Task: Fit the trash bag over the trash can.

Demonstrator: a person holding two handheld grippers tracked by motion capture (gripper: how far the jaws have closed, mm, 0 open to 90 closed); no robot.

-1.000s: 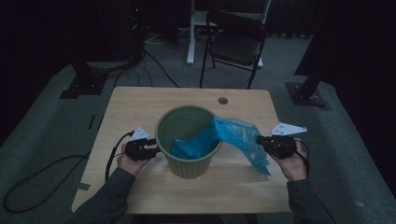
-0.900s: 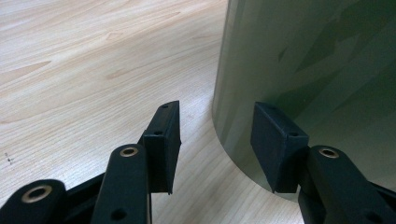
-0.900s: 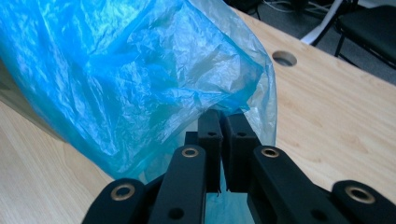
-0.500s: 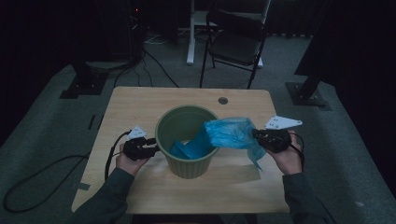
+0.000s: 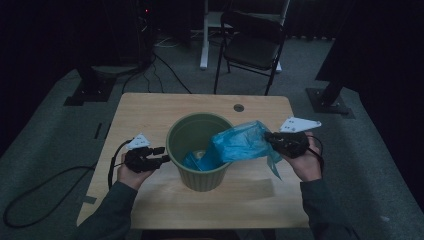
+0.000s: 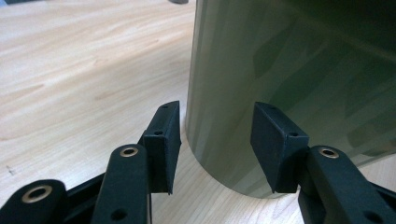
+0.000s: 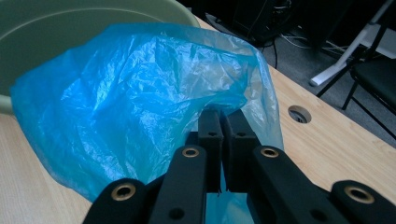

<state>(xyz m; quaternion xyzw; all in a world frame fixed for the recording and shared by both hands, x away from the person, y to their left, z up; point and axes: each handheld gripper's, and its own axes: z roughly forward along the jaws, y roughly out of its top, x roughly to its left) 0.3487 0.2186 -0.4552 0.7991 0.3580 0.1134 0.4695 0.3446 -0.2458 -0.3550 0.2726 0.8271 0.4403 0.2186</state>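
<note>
Evidently lining the green bin (image 5: 200, 150): the right gripper (image 7: 222, 122), jaws pinched on the blue bag (image 7: 140, 98), must stretch its edge over the rim, while the left gripper (image 6: 215, 140) waits with jaws wide apart, empty, beside the bin's wall.

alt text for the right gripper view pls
The right gripper, jaws shut, pinches a crumpled blue plastic bag that drapes from the rim of a green bin onto a wooden table. A round cable hole sits in the tabletop behind it.

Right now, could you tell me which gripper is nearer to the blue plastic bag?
Right. The right gripper is shut on the blue plastic bag; the left gripper sits open beside the green bin's opposite wall.
</note>
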